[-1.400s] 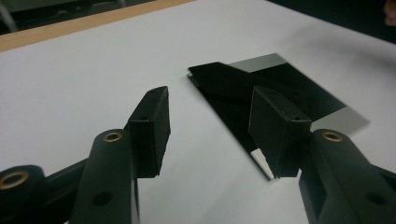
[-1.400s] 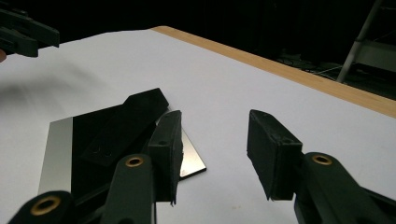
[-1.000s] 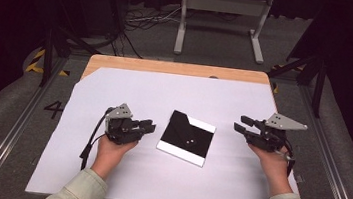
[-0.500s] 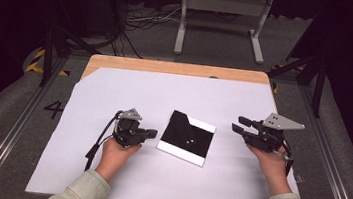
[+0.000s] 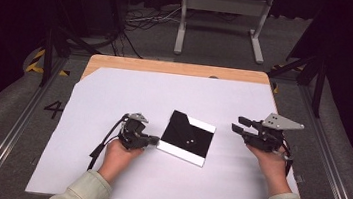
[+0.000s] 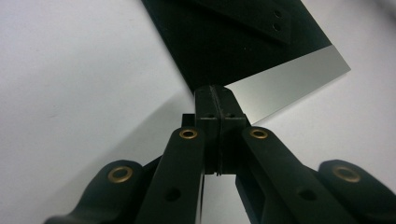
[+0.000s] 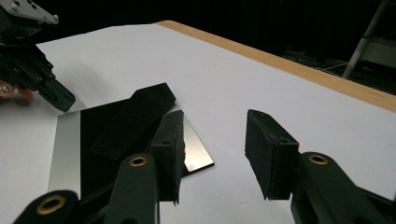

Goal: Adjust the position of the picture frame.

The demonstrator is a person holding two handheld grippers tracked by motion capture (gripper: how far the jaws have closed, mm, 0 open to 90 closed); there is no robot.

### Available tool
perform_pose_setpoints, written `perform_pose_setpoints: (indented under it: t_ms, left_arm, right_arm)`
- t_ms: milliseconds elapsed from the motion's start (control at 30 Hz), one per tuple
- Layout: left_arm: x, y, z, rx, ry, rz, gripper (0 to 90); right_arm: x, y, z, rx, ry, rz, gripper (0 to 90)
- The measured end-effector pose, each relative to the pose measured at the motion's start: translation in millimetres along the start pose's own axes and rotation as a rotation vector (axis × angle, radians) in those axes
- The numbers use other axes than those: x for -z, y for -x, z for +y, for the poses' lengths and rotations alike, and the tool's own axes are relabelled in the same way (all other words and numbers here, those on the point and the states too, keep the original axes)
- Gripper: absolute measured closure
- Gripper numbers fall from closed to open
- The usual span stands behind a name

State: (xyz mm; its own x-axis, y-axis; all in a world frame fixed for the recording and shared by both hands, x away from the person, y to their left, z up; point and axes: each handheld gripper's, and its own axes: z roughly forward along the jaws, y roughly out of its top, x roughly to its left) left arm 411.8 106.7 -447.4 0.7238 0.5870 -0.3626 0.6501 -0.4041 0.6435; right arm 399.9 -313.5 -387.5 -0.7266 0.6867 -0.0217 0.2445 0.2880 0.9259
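Observation:
A flat square plate point(image 5: 186, 137), black with silver strips along two edges, lies on the white sheet mid-table. A smaller black piece point(image 7: 130, 119) with two small holes rests on it. My left gripper point(image 5: 155, 140) sits low on the sheet with its jaws shut. In the left gripper view its tips point(image 6: 215, 91) meet right at the plate's point(image 6: 243, 42) near corner; whether they pinch that corner I cannot tell. My right gripper point(image 5: 238, 125) hovers right of the plate, open, with nothing between its jaws point(image 7: 212, 140). The right gripper view also shows the left gripper point(image 7: 46, 88) at the plate's far corner.
The white sheet point(image 5: 114, 97) covers most of a wooden table, whose bare edge point(image 5: 168, 67) shows at the far side. A grey metal stand point(image 5: 222, 14) and cables point(image 5: 143, 22) sit on the dark floor beyond. Metal rails run along both sides of the table.
My left gripper has come down and moved right to the plate's corner, and its jaws have closed. The right gripper and the plate have stayed put.

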Motion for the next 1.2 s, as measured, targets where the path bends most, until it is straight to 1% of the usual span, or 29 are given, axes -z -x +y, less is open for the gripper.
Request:
perform_pose_setpoints:
  t_ms: [133, 300, 400, 500, 533, 667, 700, 767, 933, 1000, 1067, 1200]
  left_arm:
    - [-2.7, 0.1, -0.1, -0.003, -0.009, 0.011, 90.0]
    - [-2.8, 0.3, -0.3, -0.003, -0.012, 0.011, 90.0]
    - [-2.9, -0.6, -1.1, 0.009, -0.011, 0.002, 90.0]
    - [-3.5, -0.3, -1.3, 0.004, -0.011, -0.003, 90.0]
    - [-3.9, 0.3, -1.4, 0.002, -0.014, -0.012, 90.0]
    - [-7.5, 6.9, -2.1, -0.029, -0.035, -0.030, 90.0]
    - [-9.3, 9.7, -2.4, -0.036, -0.042, -0.043, 90.0]
    - [-11.5, 13.3, -1.8, -0.051, -0.048, -0.048, 90.0]
    - [-15.2, 17.9, -1.3, -0.055, -0.048, -0.059, 90.0]
    - [-17.3, 20.8, -1.1, -0.061, -0.047, -0.060, 90.0]
    - [-20.7, 25.1, -1.0, -0.080, -0.038, -0.058, 90.0]
    - [-25.7, 33.1, -0.7, -0.100, -0.030, -0.052, 90.0]
  right_arm:
    - [-0.1, 0.2, -0.1, -0.003, -0.002, -0.002, 57.1]
    - [-0.3, -0.1, -0.1, -0.003, -0.002, 0.000, 57.0]
    - [-1.3, -0.4, -0.4, -0.005, -0.005, 0.001, 56.9]
    - [-1.7, -0.9, -0.3, -0.004, -0.007, 0.001, 56.6]
    - [-1.7, -1.0, -0.1, -0.004, -0.006, 0.001, 56.5]
    - [-0.5, -1.0, 0.7, -0.007, -0.003, 0.001, 56.6]
    - [-0.6, -1.1, 0.7, -0.004, -0.005, 0.000, 56.6]
    - [-1.2, -1.5, 0.8, -0.006, -0.007, 0.003, 56.5]
    - [-2.4, -3.9, 2.9, -0.007, -0.021, 0.001, 57.3]
    - [-4.1, -6.3, 4.4, -0.010, -0.035, 0.003, 59.2]
    - [-5.2, -7.6, 4.9, -0.007, -0.045, 0.007, 60.9]
    - [-8.3, -10.5, 6.4, -0.006, -0.064, 0.021, 66.7]
